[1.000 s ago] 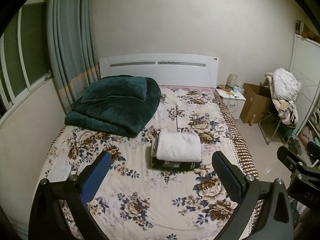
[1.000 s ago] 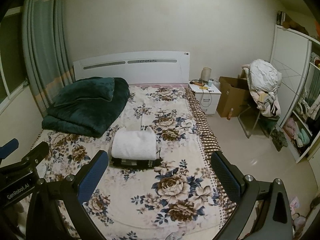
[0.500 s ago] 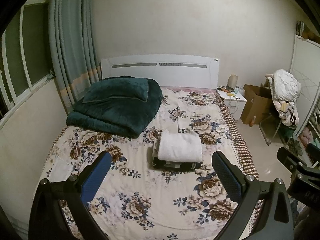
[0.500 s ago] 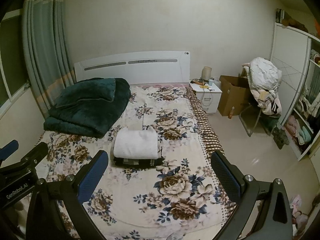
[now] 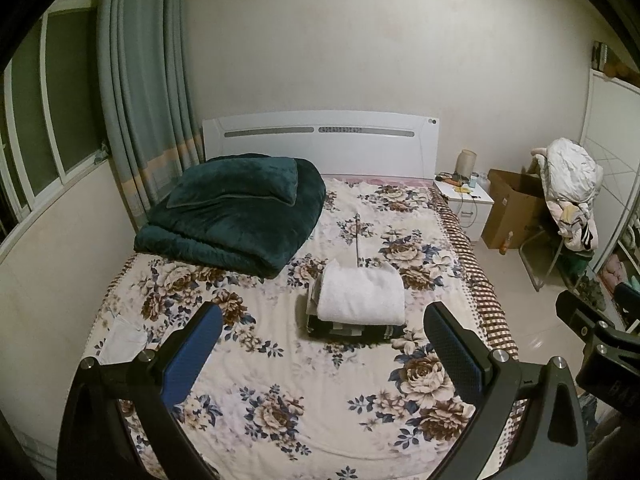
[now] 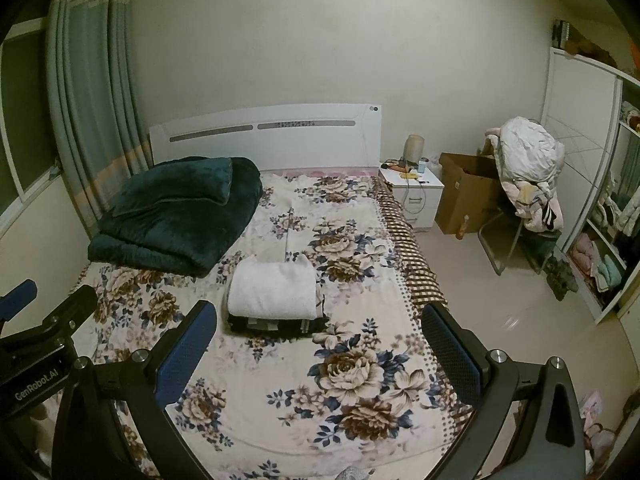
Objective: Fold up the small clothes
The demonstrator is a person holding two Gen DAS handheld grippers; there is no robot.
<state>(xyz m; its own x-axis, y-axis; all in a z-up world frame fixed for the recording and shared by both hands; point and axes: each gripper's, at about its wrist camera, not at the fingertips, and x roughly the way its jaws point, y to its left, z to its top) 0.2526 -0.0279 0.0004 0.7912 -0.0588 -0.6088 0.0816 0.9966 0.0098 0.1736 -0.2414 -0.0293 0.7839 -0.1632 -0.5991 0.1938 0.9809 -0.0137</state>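
- White terry-looking piece (image 5: pixel 360 294) sits folded on top of a dark folded item (image 5: pixel 352 330); the stack lies mid-bed on the floral sheet (image 5: pixel 304 392), w/ a thin grey layer poking out at its left edge.
- Left gripper (image 5: pixel 320 344): fingers spread wide, nothing between the blue pads (image 5: pixel 192 352). Held above the foot of the bed, aimed at the headboard (image 5: pixel 320 140), well short of the stack.
- Right gripper (image 6: pixel 316 348): also spread, empty, same raised pose, pointing fwd over the bed's right half. Its body shows at the right edge of my left view.
- My read: stack looks done, so I'm prob. between garments or at the end. No loose small clothes visible on the sheet.
- To do the next bit well: I'd keep both grippers level and apart, come in low from the near side, and avoid nudging the stack, since the top piece is soft and could slide.
- Green duvet (image 5: pixel 236 216) sits near the headboard's left, away from the stack.
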